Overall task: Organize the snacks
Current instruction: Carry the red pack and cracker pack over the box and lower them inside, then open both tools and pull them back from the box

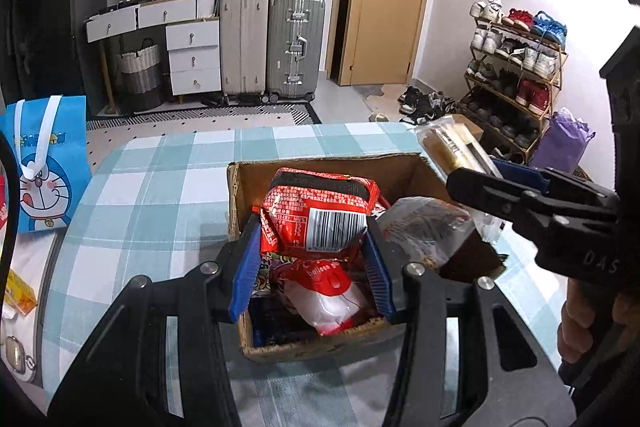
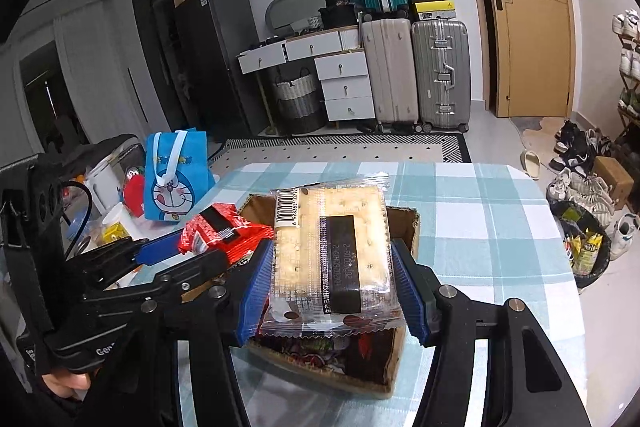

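Note:
An open cardboard box (image 1: 244,187) stands on the checked tablecloth and holds several snack packs, among them a red and white bag (image 1: 332,287). My left gripper (image 1: 310,247) is shut on a red snack pack (image 1: 320,211) and holds it over the box. My right gripper (image 2: 332,267) is shut on a clear pack of crackers (image 2: 332,239), also above the box (image 2: 404,223). In the left wrist view the right gripper (image 1: 476,171) comes in from the right with the cracker pack (image 1: 448,143) above the box's far right corner. In the right wrist view the left gripper (image 2: 188,247) holds the red pack (image 2: 224,231) at the left.
A blue cartoon gift bag (image 1: 44,163) stands at the table's left edge, with a yellow packet (image 1: 18,293) and other small items near it. Beyond the table are suitcases (image 1: 296,43), a drawer unit (image 1: 194,59), a door and a shoe rack (image 1: 516,67). A bin (image 2: 584,247) sits right of the table.

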`<act>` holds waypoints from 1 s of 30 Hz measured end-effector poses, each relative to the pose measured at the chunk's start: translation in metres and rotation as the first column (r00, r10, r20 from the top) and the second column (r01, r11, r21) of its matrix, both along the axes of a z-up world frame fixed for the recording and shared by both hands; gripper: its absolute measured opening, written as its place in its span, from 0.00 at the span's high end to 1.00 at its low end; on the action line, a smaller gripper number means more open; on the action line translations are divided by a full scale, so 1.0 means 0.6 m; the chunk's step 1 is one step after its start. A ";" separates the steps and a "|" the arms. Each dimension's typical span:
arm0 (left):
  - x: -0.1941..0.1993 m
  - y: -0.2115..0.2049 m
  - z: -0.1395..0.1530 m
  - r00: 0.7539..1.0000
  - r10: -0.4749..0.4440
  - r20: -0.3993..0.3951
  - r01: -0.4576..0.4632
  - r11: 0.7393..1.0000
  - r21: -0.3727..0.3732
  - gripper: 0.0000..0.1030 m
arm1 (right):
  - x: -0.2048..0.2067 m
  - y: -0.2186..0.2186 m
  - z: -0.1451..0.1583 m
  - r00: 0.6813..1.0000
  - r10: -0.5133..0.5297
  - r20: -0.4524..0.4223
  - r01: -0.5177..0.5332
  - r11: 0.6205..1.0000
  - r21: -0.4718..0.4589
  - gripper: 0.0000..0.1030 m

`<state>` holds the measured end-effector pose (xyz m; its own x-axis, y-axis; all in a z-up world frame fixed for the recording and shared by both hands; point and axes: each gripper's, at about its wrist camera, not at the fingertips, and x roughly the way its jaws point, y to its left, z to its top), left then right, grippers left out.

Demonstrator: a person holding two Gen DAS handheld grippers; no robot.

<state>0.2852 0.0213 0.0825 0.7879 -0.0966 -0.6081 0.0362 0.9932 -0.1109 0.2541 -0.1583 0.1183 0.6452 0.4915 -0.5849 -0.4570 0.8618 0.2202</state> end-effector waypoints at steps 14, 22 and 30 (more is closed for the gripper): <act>0.053 -0.008 -0.049 0.999 0.006 -0.037 -0.005 0.999 0.034 0.56 | 0.048 0.024 -0.037 1.000 -0.010 -0.024 0.009 0.999 -0.046 0.43; 0.087 -0.012 -0.071 0.998 0.014 -0.056 -0.011 0.999 0.049 0.56 | 0.062 0.029 -0.047 0.999 -0.013 -0.034 0.011 0.999 -0.051 0.43; 0.091 -0.003 -0.071 0.999 0.008 -0.032 -0.007 0.999 0.040 0.54 | 0.067 0.026 -0.050 0.999 -0.006 -0.034 0.005 0.999 -0.046 0.43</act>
<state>0.3399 0.0195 0.0400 0.7686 -0.0659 -0.6364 0.0259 0.9971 -0.0720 0.2946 -0.1429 0.0885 0.6272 0.4601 -0.6285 -0.4452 0.8739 0.1954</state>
